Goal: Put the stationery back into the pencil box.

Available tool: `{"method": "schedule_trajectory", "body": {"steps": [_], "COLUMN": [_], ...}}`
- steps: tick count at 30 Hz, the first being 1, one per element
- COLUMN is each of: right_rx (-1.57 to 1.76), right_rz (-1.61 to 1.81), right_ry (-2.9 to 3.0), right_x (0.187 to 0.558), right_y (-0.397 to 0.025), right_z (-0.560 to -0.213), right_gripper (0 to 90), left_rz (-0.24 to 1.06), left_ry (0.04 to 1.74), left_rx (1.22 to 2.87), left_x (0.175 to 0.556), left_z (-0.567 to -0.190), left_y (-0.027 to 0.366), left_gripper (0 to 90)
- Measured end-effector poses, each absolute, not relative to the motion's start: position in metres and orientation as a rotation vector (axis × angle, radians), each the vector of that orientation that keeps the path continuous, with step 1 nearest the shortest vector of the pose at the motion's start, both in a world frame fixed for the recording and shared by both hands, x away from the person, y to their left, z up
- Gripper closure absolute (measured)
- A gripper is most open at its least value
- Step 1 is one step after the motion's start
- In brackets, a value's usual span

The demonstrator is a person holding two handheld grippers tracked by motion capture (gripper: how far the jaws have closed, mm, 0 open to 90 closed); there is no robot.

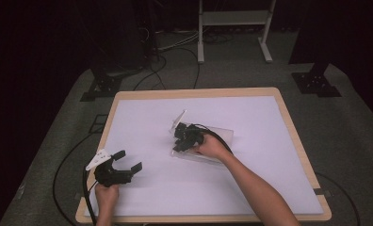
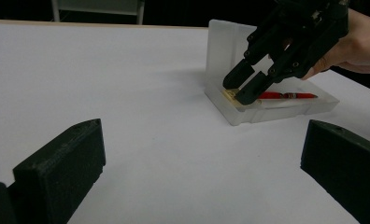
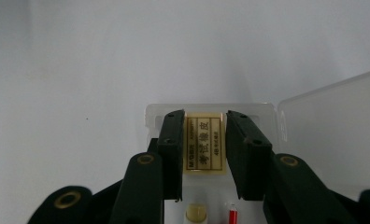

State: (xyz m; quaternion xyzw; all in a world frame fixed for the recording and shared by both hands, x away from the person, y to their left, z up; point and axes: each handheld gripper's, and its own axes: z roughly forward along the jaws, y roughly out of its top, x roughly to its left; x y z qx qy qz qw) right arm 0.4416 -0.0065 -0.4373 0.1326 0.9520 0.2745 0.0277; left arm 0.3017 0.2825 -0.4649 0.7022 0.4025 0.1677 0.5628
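Two tools: our right tool (image 3: 203,149) pinches the eraser (image 3: 203,145) in the pencil case (image 2: 267,109); next, lift it straight. Left tool (image 1: 128,161) idles spread.

This looks like a lab or recording studio set up for data capture. A wood-edged bench (image 1: 288,117) with a plain white top stands alone on grey carpet (image 1: 354,141), ringed by dark curtains, with black stand bases (image 1: 316,84) at its far corners. Black cables (image 1: 175,56) trail across the floor, and a white metal frame (image 1: 234,28) stands behind.
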Motion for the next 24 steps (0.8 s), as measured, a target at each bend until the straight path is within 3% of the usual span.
{"method": "schedule_trajectory", "body": {"steps": [24], "right_rx": [0.436], "right_rz": [0.915], "right_ry": [2.908], "right_x": [0.435], "right_y": [-0.025], "right_z": [-0.419], "right_gripper": [57.9], "left_rz": [0.395], "left_ry": [0.947], "left_rx": [1.653], "left_x": [0.301], "left_z": [-0.465], "left_y": [0.282], "left_gripper": [0.0]}}
